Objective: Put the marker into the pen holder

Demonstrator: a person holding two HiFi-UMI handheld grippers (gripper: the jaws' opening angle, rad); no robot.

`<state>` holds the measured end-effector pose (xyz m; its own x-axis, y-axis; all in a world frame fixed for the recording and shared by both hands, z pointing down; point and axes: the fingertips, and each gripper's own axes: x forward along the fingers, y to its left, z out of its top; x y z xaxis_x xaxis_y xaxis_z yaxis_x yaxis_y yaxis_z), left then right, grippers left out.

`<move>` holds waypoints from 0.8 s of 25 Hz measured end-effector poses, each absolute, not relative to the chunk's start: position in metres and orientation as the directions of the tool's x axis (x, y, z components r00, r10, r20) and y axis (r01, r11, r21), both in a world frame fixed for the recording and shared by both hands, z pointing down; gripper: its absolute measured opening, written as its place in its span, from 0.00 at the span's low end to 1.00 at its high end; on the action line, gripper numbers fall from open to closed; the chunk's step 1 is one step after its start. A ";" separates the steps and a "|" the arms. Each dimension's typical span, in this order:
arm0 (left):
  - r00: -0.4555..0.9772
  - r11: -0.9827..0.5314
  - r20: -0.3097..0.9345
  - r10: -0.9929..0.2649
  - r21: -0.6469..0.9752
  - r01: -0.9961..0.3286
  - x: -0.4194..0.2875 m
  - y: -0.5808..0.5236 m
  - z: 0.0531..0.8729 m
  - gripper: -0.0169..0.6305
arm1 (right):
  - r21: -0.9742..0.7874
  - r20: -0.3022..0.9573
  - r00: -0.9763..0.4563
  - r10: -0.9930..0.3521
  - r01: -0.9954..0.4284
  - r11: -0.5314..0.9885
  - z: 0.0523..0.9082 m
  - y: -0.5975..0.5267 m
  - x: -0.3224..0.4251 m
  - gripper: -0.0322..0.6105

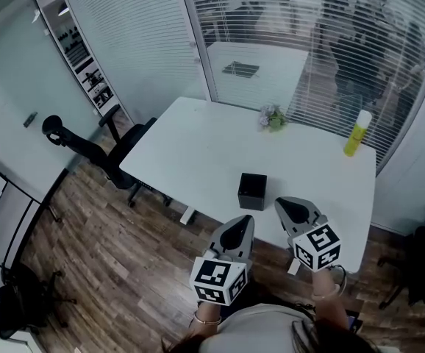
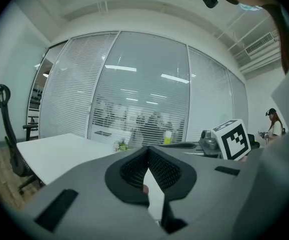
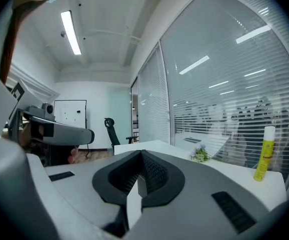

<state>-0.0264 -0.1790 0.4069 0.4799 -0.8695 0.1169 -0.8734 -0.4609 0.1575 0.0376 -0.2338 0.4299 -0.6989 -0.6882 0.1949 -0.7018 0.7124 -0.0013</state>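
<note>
The pen holder, a small black cube-shaped box, stands near the front edge of the white table. No marker shows in any view. My left gripper hovers at the table's front edge, just in front of the holder, jaws shut with nothing between them. My right gripper hangs over the table just right of the holder, also shut and empty. In the left gripper view the jaw tips of the left gripper meet; the right gripper shows the same in its own view. Neither gripper view shows the holder.
A yellow bottle stands at the table's far right, and a small bunch of flowers lies at its back edge. A black office chair stands to the left on the wood floor. Glass walls with blinds rise behind.
</note>
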 end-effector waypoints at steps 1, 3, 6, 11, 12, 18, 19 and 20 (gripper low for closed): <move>0.477 -0.459 0.116 -0.871 0.155 -0.875 -0.027 -0.177 0.406 0.05 | 0.000 0.188 -0.702 -0.687 -0.699 0.715 0.427 -0.231 0.038 0.09; 0.471 -0.453 0.114 -0.875 0.151 -0.879 -0.027 -0.175 0.405 0.05 | 0.005 0.178 -0.707 -0.685 -0.695 0.719 0.422 -0.226 0.040 0.09; 0.461 -0.444 0.112 -0.880 0.148 -0.884 -0.026 -0.169 0.404 0.05 | 0.021 0.159 -0.711 -0.685 -0.691 0.722 0.416 -0.217 0.046 0.09; 0.443 -0.427 0.106 -0.890 0.139 -0.893 -0.023 -0.160 0.401 0.05 | 0.043 0.124 -0.729 -0.673 -0.674 0.738 0.404 -0.200 0.053 0.09; 0.440 -0.425 0.105 -0.892 0.138 -0.895 -0.023 -0.158 0.400 0.05 | 0.049 0.121 -0.730 -0.672 -0.672 0.739 0.402 -0.198 0.054 0.09; 0.421 -0.408 0.100 -0.901 0.129 -0.904 -0.018 -0.146 0.398 0.05 | 0.053 0.112 -0.727 -0.678 -0.677 0.734 0.399 -0.182 0.064 0.09; 0.420 -0.407 0.100 -0.902 0.128 -0.905 -0.018 -0.143 0.398 0.05 | 0.057 0.110 -0.728 -0.677 -0.675 0.735 0.397 -0.179 0.065 0.09; 0.418 -0.406 0.098 -0.903 0.125 -0.905 -0.017 -0.141 0.397 0.05 | 0.061 0.108 -0.729 -0.676 -0.673 0.737 0.396 -0.177 0.066 0.09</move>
<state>-0.0166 -0.1413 0.3968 0.4183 -0.9030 0.0984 -0.9054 -0.4057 0.1254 0.0664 -0.1765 0.3957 -0.7293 -0.6755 0.1084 -0.6733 0.7368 0.0614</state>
